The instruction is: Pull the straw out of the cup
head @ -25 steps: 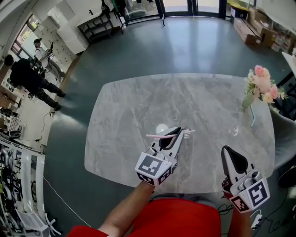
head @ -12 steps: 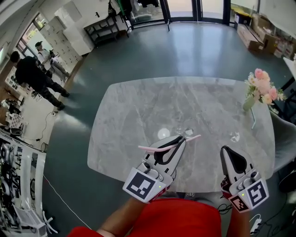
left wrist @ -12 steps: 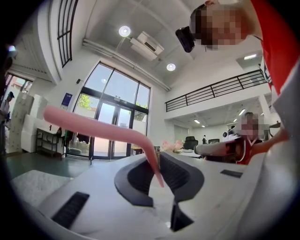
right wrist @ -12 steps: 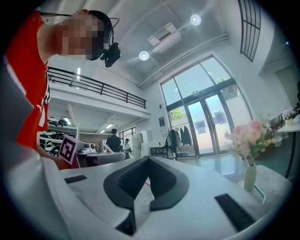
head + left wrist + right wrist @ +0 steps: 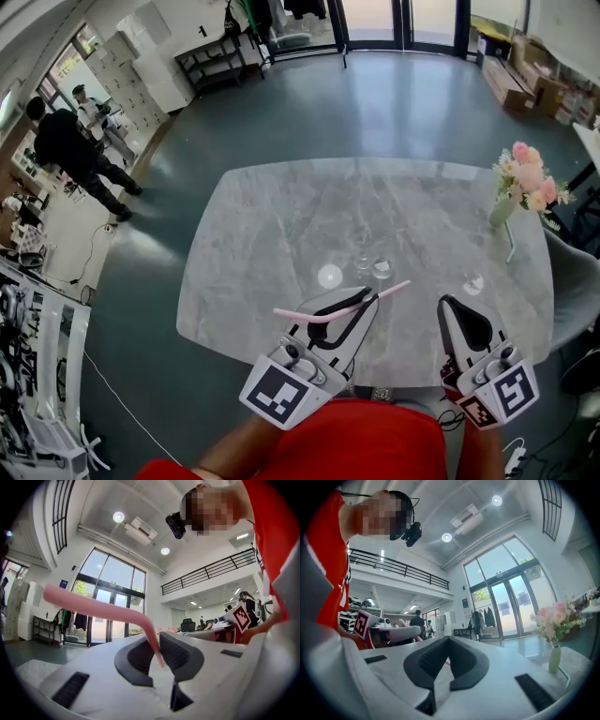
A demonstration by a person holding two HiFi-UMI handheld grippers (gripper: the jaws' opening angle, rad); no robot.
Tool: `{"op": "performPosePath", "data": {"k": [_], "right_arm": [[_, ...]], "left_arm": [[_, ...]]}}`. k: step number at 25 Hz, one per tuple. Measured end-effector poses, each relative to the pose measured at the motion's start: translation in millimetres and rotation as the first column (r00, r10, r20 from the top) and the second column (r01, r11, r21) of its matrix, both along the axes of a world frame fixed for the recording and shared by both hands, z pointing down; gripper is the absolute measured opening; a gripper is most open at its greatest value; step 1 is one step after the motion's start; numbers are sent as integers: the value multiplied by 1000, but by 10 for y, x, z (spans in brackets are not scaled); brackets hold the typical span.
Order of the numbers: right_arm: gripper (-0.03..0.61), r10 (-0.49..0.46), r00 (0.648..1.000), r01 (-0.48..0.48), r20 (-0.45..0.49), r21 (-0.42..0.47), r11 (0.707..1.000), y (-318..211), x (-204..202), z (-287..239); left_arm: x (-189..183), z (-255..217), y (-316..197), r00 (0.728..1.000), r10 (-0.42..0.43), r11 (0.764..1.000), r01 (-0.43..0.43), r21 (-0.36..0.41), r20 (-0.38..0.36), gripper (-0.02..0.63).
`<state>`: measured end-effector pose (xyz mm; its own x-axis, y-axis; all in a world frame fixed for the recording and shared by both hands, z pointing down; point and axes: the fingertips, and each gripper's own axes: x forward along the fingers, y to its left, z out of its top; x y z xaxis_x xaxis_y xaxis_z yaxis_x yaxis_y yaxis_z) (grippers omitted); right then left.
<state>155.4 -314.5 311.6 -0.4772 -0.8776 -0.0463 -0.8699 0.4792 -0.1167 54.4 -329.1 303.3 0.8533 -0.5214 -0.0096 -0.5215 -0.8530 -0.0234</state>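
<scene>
The left hand-held gripper point(image 5: 371, 297) clamps the pink straw point(image 5: 328, 313) crosswise above the surface point(image 5: 272, 216), clear of the glass cup point(image 5: 381, 268) — the right hand-held gripper point(image 5: 448, 306) hangs pinched together, empty.

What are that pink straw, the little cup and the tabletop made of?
Straw: probably matte plastic, opaque pink with a bent neck. Cup: clear glass or plastic, see-through with bright glints. Table: polished grey stone or a stone-look slab, veined and reflecting light.
</scene>
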Motion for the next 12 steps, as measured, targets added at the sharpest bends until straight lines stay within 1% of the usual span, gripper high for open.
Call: {"op": "performPosePath", "data": {"k": [12], "right_arm": [[8,-17,1000,17,-25,10,1000,44,-58,-52]], "left_arm": [[37,-3,99,1000,9,1000,-9,-18,-5,44]]}}
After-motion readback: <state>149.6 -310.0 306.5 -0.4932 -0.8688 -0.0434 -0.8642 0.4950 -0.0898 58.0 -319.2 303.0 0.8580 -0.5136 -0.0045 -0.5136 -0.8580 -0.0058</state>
